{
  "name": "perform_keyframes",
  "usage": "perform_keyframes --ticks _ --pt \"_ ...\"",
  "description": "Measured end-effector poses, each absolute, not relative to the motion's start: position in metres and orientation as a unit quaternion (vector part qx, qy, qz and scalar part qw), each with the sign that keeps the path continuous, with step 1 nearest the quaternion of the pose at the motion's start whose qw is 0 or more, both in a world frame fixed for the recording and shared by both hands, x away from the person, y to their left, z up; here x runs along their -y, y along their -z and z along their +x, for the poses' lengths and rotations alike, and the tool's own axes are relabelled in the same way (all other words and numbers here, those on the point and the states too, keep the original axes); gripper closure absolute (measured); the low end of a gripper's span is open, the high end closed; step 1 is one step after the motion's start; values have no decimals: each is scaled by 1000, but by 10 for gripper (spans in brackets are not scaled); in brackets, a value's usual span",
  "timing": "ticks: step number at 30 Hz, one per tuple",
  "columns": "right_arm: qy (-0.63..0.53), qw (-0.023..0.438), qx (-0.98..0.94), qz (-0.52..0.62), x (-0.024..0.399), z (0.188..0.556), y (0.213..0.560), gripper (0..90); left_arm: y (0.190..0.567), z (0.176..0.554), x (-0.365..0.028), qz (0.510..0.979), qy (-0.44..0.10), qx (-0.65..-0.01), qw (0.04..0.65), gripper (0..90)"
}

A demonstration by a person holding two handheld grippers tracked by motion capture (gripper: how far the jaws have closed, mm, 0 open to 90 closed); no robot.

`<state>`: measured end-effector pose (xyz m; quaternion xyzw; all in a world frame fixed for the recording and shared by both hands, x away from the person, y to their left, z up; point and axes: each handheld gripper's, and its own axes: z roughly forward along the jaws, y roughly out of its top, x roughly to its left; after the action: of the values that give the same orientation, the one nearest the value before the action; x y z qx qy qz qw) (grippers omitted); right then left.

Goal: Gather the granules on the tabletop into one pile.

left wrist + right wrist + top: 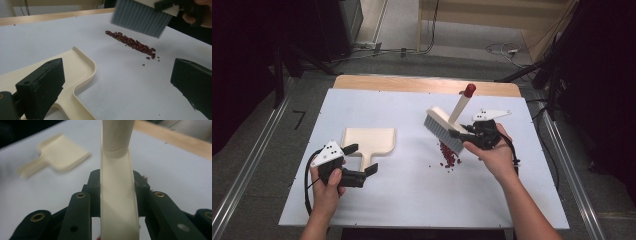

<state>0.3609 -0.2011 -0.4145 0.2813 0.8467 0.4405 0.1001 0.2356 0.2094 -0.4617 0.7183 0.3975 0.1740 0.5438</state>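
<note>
Right of the dustpan (369, 141), my right gripper (459, 134) is clamping the brush (446, 127), and I am keeping its bristles low behind the beans (448, 155) while my left gripper (361, 161) is waiting open.

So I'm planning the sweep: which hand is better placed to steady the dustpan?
The left. Its gripper hovers open at the dustpan, fingers either side of the handle. The right gripper is shut on the brush, held above the beans.

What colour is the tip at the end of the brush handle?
Red. The cap on the brush handle shows best in the high view.
</note>
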Motion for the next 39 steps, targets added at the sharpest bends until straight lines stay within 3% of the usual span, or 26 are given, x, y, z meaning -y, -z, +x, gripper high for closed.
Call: perform_keyframes --ticks 5,10,27,39 --pt "-413 53 -895 158 214 336 426 656 461 236 -209 716 -174 -399 546 0" --pt "-394 9 -913 109 216 329 445 656 461 236 -208 717 -175 -399 543 0" --pt "-396 79 -908 108 220 380 455 656 463 236 -209 717 -173 -400 544 0" --pt "-433 30 -893 118 230 384 434 656 463 237 -210 718 -173 -401 543 0"
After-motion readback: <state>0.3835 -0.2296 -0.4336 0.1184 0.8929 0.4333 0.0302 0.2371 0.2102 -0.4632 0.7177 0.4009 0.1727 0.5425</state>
